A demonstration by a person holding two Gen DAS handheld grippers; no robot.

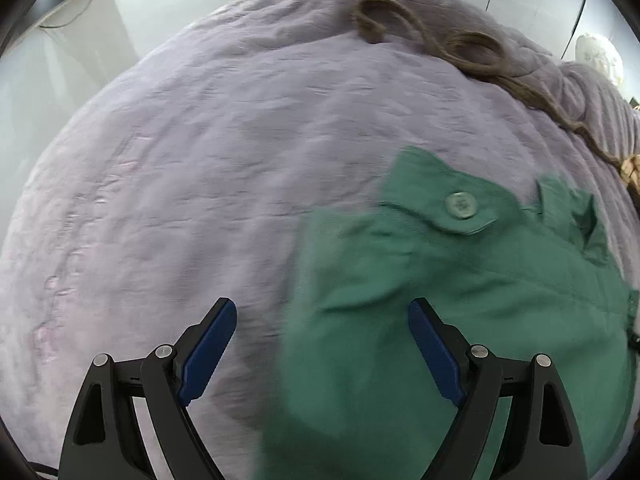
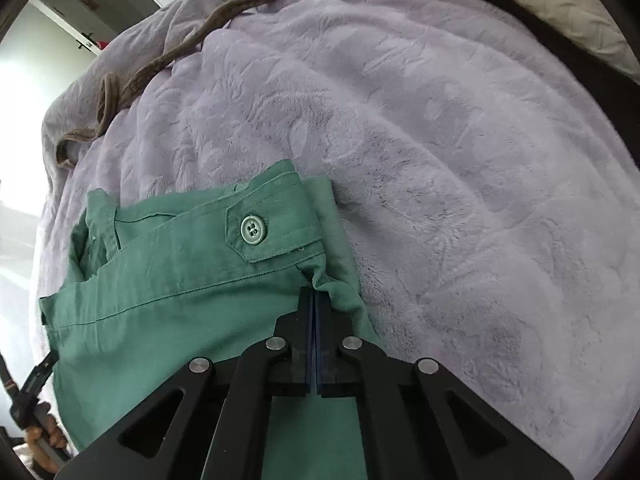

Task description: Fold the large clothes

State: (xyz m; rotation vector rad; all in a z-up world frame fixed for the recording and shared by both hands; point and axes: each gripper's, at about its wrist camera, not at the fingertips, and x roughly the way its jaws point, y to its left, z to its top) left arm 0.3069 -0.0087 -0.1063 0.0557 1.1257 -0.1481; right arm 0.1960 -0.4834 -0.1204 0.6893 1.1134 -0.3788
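While the left hand-held gripper (image 1: 322,312) gapes downward, the right hand-held gripper (image 2: 315,294) pinches the green shirt (image 2: 168,280).

Home bedroom: lilac plush bedspread (image 2: 460,140)

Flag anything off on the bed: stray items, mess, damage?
One stray: a brown braided cord snakes in loose loops across the lilac blanket, beyond the green garment. It touches nothing being folded. The garment's buttoned cuff end is bunched rather than flat. No spill or damage shows.
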